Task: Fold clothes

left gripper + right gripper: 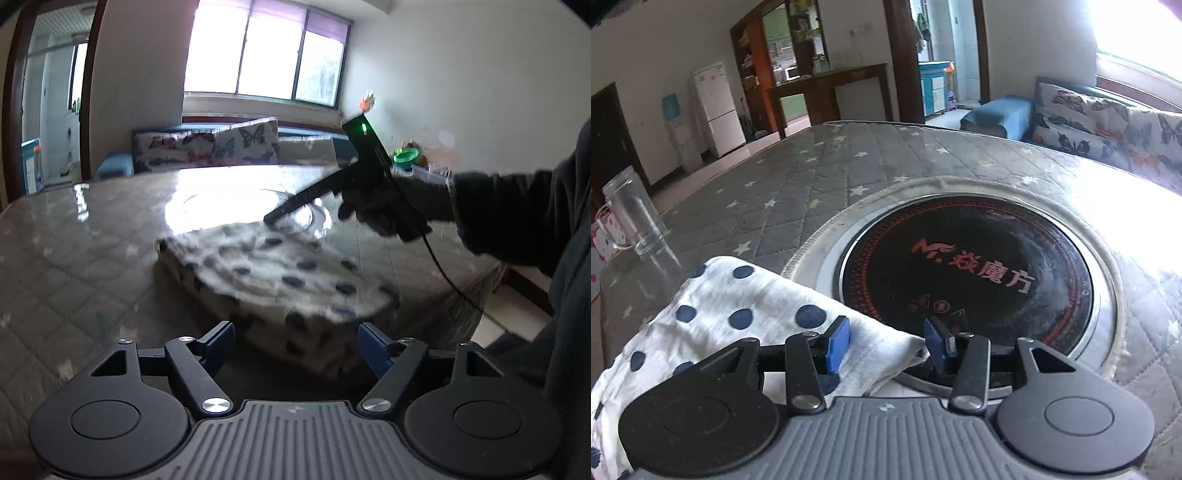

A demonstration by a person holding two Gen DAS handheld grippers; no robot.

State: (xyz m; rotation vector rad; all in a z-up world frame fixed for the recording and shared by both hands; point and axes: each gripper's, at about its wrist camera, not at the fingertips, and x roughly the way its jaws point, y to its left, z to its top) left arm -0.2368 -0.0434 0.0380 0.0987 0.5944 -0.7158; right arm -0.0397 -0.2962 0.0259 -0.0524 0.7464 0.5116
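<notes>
- The folded garment, white with dark blue dots, is shown lying on the quilted table cover, near the table edge and partly over the rim of the round cooktop set into the table.
- In the left wrist view the garment is blurred; it is seen as a thick folded stack directly ahead of the left gripper.
- The jaws of the left gripper are held wide apart, with nothing between the blue pads; the stack lies just beyond them, and contact cannot be determined.
- The right gripper is shown with its jaws apart (a gap is visible on both sides), positioned over one corner of the garment; the cloth lies between and beneath the pads, not pinched.
- From the left wrist view the right gripper is seen from the side, held in a gloved hand, its tip at the far edge of the garment, beside the cooktop rim.
- A cable is seen hanging from the right gripper's handle.
- A clear glass mug is shown standing upright on the table, well apart from the cooktop and near the garment's far side.
- A butterfly-print cushion is seen on a sofa behind the table, below a bright window.
</notes>
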